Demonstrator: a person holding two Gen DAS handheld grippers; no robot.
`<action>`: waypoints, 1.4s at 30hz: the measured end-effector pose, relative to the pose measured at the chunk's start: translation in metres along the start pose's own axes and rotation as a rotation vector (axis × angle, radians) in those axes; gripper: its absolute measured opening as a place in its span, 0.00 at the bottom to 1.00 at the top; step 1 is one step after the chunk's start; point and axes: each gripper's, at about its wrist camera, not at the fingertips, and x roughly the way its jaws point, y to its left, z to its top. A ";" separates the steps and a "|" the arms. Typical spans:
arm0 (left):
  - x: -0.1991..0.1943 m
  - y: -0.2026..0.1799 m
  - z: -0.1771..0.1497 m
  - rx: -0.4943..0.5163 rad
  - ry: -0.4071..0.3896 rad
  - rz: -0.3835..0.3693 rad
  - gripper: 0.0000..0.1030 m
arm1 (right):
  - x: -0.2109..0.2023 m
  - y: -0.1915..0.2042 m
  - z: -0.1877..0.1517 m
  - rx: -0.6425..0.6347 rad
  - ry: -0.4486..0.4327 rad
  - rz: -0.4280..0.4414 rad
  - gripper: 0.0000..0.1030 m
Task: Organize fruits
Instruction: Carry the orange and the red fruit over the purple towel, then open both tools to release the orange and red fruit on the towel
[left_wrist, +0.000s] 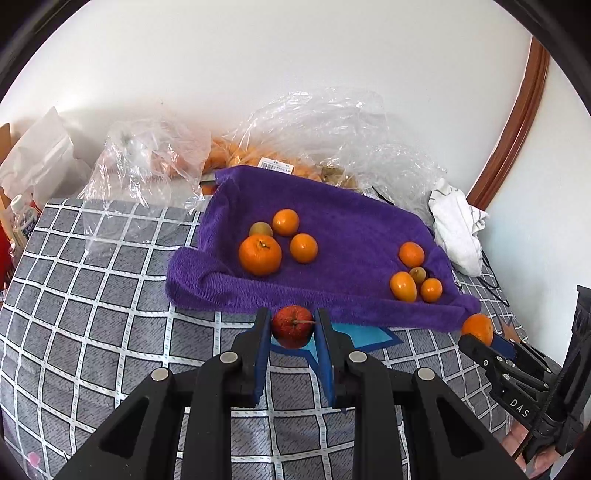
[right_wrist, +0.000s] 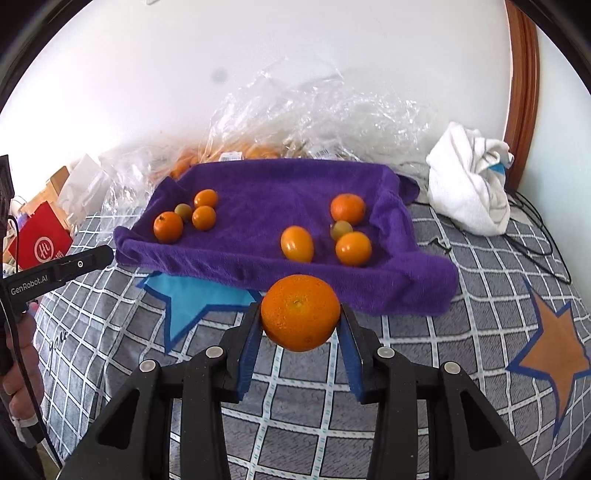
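My left gripper (left_wrist: 293, 326) is shut on a small red apple (left_wrist: 293, 330), held above the bedspread just in front of the purple towel (left_wrist: 332, 221). My right gripper (right_wrist: 301, 319) is shut on a large orange (right_wrist: 300, 312), also just in front of the towel (right_wrist: 277, 184); it shows in the left wrist view (left_wrist: 477, 328) at the right. On the towel lie two groups of fruit: a left group with a big orange (left_wrist: 260, 254) and a right group of small oranges (left_wrist: 403, 286) with a greenish fruit (left_wrist: 418, 274).
Clear plastic bags (left_wrist: 314, 129) with more oranges lie behind the towel against the white wall. A crumpled white cloth (right_wrist: 469, 177) sits at the right. A red bag (right_wrist: 40, 240) and white paper bags (left_wrist: 40, 155) stand at the left. The grey checked bedspread (left_wrist: 92, 295) covers the surface.
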 end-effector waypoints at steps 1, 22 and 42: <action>0.000 0.000 0.002 -0.001 -0.002 0.002 0.22 | 0.000 0.000 0.003 -0.002 -0.003 0.000 0.39; 0.038 0.027 0.043 -0.069 0.059 -0.036 0.22 | 0.072 -0.011 0.072 0.003 0.010 0.018 0.39; 0.095 0.002 0.046 -0.033 0.158 -0.096 0.22 | 0.125 -0.014 0.073 -0.010 0.095 0.038 0.39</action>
